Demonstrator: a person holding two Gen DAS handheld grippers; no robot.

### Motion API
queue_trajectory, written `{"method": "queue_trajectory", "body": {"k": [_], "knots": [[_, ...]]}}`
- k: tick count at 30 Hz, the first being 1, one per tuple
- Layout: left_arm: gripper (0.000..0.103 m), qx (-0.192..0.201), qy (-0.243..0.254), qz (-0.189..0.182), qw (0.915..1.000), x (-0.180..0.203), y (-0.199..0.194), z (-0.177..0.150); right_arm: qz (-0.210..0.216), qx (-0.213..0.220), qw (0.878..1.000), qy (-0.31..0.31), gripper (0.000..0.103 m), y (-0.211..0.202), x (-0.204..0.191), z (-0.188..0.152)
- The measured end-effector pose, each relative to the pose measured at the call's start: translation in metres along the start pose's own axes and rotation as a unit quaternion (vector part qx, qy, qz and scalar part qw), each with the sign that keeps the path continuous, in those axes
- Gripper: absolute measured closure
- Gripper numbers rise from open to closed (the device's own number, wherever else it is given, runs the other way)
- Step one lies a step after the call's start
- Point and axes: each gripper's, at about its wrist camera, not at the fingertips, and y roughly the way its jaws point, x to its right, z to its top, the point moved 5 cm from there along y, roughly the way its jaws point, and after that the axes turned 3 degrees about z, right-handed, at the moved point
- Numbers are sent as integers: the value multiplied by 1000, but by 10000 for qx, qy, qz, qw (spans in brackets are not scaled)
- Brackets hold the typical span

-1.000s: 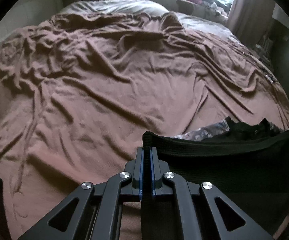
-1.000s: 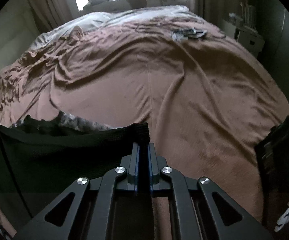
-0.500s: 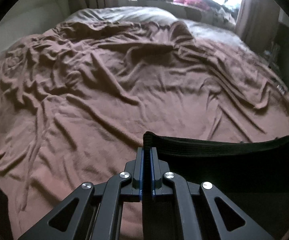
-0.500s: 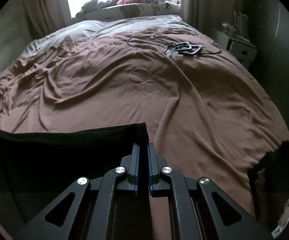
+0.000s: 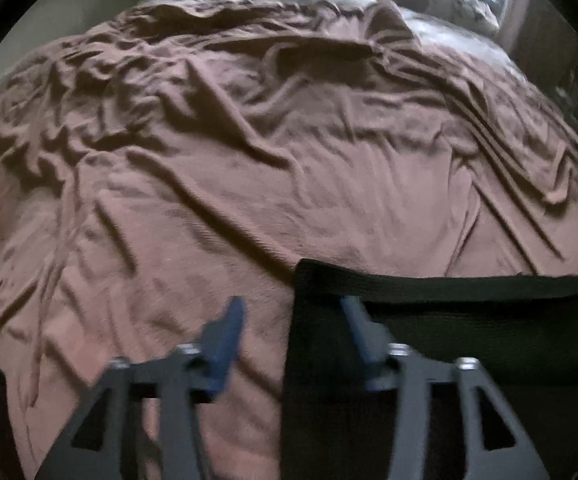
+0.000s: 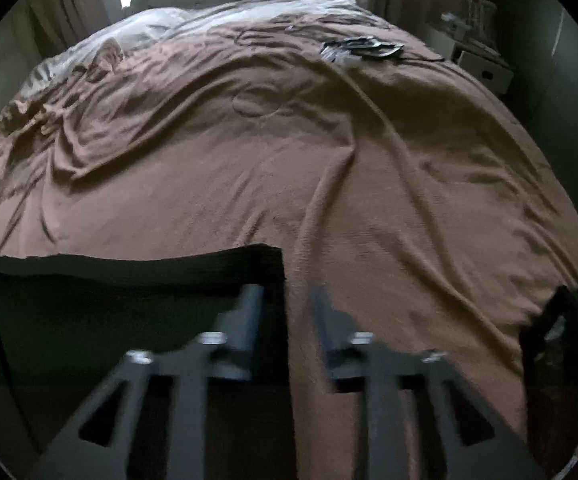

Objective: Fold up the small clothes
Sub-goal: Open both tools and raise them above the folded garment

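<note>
**Releasing the dark garment onto the bed**

Spreading flat across the near edge of the brown bedspread [image 5: 249, 184], the black garment [image 5: 469, 320] is laid with its banded top edge straight, seemingly so a fold can be made next. Both corners have been let go: the left gripper [image 5: 293, 332] and the right gripper [image 6: 285, 316] are seen with jaws parted, each straddling a corner. No containers are visible; a small dark item [image 6: 363, 46] lies far up the bed.

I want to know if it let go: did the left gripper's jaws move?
Yes. The left gripper jaws spread apart, away from the black garment corner they pinched earlier.
</note>
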Motion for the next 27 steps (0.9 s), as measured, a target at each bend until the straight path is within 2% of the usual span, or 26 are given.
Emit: {"method": "queue_trajectory", "body": {"k": [2, 6, 14, 23, 27], "knots": [[40, 50, -40, -117, 9999, -2, -11, -1, 157, 154, 9997, 144, 38, -18, 4, -1], [40, 27, -96, -270, 9996, -4, -38, -14, 458, 159, 9984, 282, 38, -44, 9, -13], [37, 149, -288, -564, 9979, -5, -93, -49, 674, 26, 9972, 336, 38, -95, 18, -42], [37, 191, -579, -797, 9950, -10, -145, -117, 967, 126, 9941, 475, 38, -158, 28, -97], [37, 357, -708, -742, 9941, -14, -166, -141, 1055, 277, 9917, 673, 38, -188, 37, -116]]}}
